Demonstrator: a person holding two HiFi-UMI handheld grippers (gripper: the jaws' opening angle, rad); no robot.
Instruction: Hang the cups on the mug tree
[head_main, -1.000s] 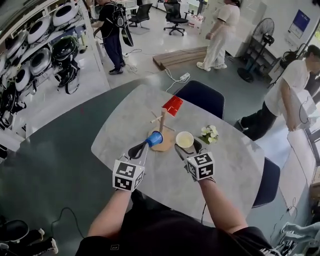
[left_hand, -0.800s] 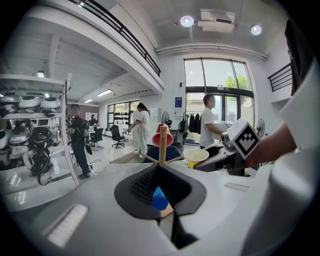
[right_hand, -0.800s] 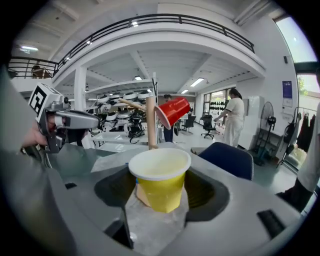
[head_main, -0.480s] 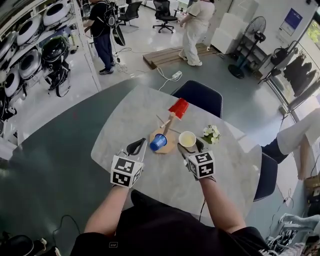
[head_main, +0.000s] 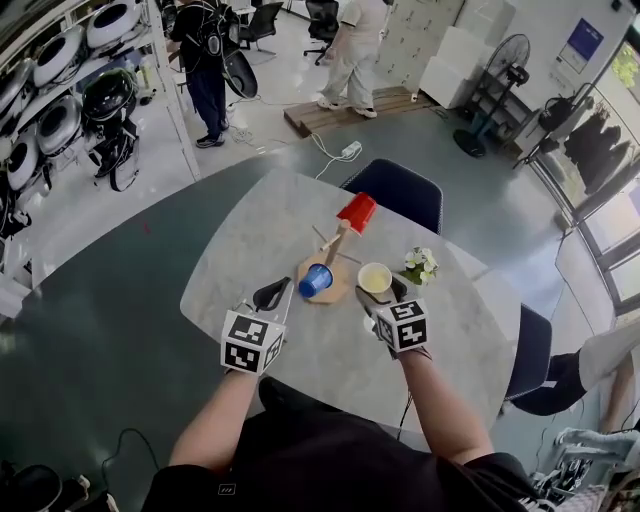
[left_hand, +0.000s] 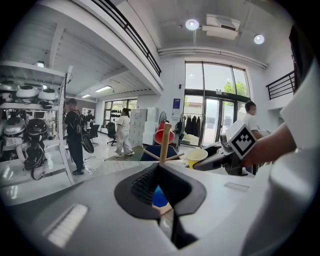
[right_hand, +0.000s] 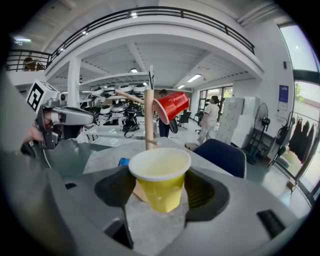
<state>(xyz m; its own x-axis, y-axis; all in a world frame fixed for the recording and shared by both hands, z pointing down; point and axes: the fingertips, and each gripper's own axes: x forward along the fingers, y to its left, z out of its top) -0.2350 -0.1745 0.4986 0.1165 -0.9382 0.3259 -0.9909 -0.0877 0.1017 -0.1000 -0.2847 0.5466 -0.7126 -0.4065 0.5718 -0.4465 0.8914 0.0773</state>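
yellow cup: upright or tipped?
Upright. The yellow cup has its open rim on top and its narrower base below; the head view looks down into its mouth.

blue cup (left_hand: 159, 197) mostly hidden behind jaws, mug tree (left_hand: 165, 142) base hidden

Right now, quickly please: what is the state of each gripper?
Left gripper: closed, holding nothing.
Right gripper: closed on the yellow cup.

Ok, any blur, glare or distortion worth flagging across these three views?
Head view: sharp, mild wide-angle bending, mug tree clear. Left gripper view: heavy fisheye, black corners, window wall bright and partly washed out. Right gripper view: same fisheye, yellow cup crisp, dark corners.
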